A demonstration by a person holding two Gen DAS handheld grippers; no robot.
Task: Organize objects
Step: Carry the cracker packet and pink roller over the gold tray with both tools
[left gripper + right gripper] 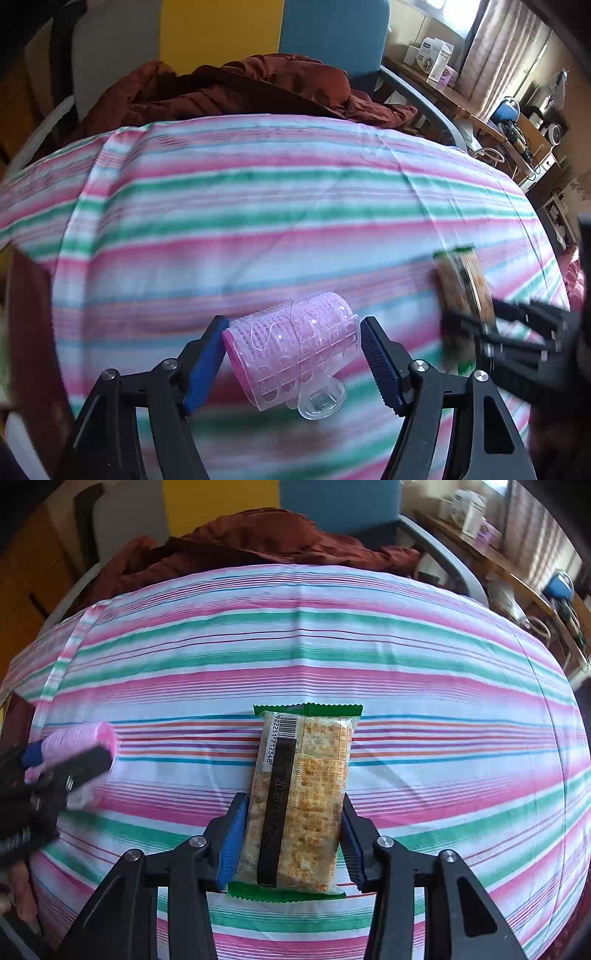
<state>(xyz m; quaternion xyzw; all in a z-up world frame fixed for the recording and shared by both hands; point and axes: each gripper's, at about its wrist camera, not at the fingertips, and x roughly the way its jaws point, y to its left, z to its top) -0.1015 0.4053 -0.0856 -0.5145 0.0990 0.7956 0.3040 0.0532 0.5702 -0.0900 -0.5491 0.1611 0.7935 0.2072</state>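
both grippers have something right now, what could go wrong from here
The pink hair roller is round and held only at its ends by the left gripper; it could roll or pop free. The right gripper pinches the snack packet low down, so it may tip or its contents get crushed.

My left gripper (293,363), black with blue ribbed pads, points steeply downward, its jaws closed on a pink cylindrical plastic hair roller (295,354). My right gripper (293,840), built the same, also tilts steeply down, clamping a clear, green-edged cracker packet (301,805).
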